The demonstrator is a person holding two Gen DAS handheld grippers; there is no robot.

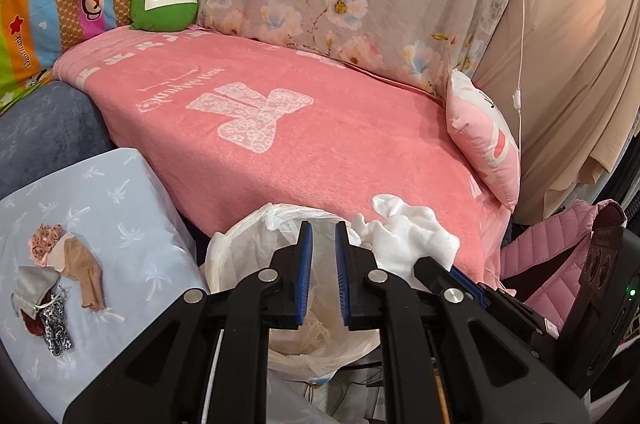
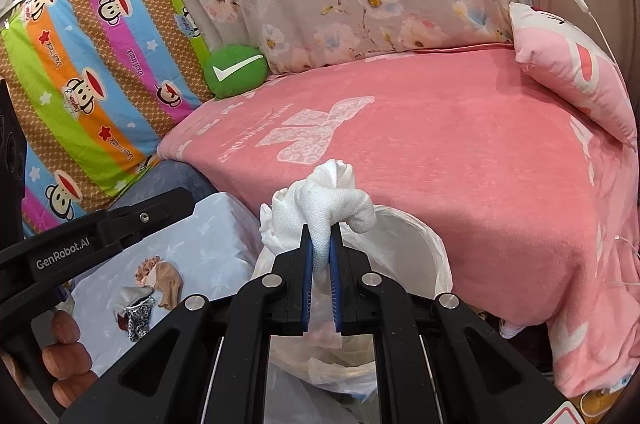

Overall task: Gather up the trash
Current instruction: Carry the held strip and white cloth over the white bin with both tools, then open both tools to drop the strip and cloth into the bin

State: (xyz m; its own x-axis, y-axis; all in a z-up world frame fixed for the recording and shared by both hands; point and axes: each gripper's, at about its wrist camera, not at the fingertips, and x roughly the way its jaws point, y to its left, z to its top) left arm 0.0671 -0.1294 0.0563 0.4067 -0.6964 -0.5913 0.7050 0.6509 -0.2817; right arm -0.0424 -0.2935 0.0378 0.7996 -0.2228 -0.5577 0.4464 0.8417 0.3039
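Observation:
A crumpled white tissue wad (image 2: 332,200) sticks up from my right gripper (image 2: 323,230), whose blue pads are shut on it. It hangs over the near rim of a bin lined with a white plastic bag (image 2: 420,244). In the left wrist view the same wad (image 1: 408,236) shows at the right above the bin liner (image 1: 240,252), with the right gripper (image 1: 444,264) below it. My left gripper (image 1: 323,224) hovers over the bin's mouth, pads nearly together with nothing pinched between them. One of its fingers (image 2: 168,202) shows at the left of the right wrist view.
Behind the bin is a sofa under a pink blanket (image 1: 280,128), holding a green round cushion (image 1: 164,4) and a pink pillow (image 1: 484,140). A light blue cushion (image 1: 120,208) with small cloth items lies left of the bin. A pink quilted jacket (image 1: 560,256) sits on the right.

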